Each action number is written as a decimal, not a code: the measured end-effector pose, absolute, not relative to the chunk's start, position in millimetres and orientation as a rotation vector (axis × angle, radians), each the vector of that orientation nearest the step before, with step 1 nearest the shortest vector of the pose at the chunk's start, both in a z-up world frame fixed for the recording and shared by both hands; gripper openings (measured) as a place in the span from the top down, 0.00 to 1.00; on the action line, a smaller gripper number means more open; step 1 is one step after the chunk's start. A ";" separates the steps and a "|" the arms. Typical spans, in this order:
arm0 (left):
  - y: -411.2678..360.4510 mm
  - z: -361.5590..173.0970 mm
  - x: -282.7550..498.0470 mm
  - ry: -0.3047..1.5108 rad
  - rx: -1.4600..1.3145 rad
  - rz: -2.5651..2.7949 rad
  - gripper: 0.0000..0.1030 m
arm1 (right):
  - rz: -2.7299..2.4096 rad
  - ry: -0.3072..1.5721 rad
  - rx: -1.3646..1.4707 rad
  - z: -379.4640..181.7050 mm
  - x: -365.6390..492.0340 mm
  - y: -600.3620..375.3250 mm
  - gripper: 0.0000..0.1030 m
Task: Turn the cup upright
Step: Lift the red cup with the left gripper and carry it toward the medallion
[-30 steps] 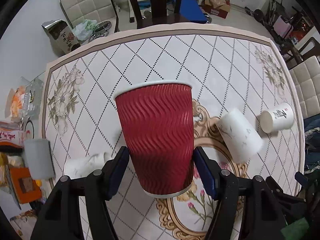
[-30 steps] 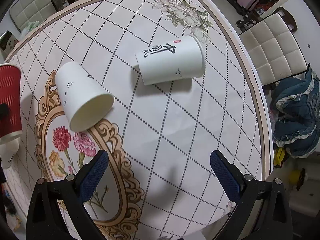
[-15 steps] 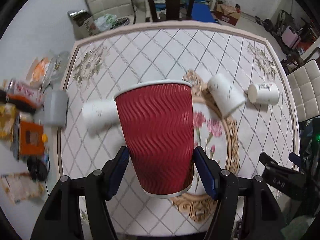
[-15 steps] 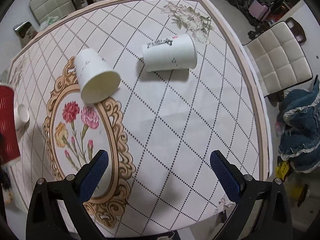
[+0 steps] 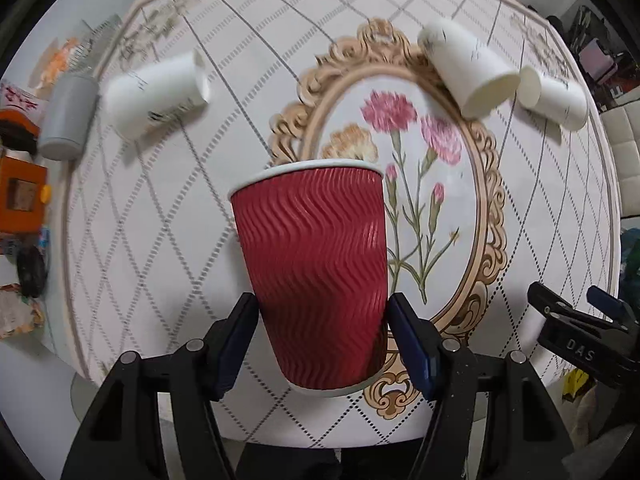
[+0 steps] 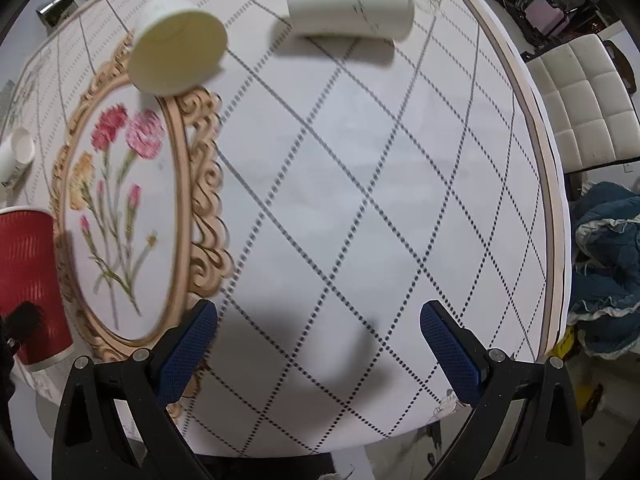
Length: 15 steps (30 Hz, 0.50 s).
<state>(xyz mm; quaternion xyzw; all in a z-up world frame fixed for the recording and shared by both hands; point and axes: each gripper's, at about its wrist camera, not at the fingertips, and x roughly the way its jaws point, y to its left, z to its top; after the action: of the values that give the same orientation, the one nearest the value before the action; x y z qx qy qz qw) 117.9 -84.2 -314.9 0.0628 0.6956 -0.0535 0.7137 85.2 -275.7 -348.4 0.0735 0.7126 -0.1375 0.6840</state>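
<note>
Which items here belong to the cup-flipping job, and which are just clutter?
Job:
- red cup, held in the left hand-held gripper
- three white cups on their sides
- right hand-held gripper, open, holding nothing

Lying about:
- grey canister
- orange box
- snack packets
- white chair
- blue cloth

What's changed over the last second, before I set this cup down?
The left tongs have carried the red cup back toward the near edge of the table, in front of the flower medallion. The right tongs also pulled back and now hang lower. Unchanged: the left tongs grip the cup rim-up, the right tongs are open and empty, and three white cups lie on their sides.
</note>
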 end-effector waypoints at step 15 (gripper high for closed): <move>-88.8 -339.1 116.2 1.573 0.146 -0.147 0.07 | -0.396 1.606 0.188 -356.5 72.7 -291.4 0.01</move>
<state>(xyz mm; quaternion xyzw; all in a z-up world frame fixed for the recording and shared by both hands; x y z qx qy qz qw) 116.2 -88.8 -339.1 0.0656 0.7064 -0.0661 0.7017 72.7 -291.4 -356.5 0.0837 0.7133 -0.1759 0.6733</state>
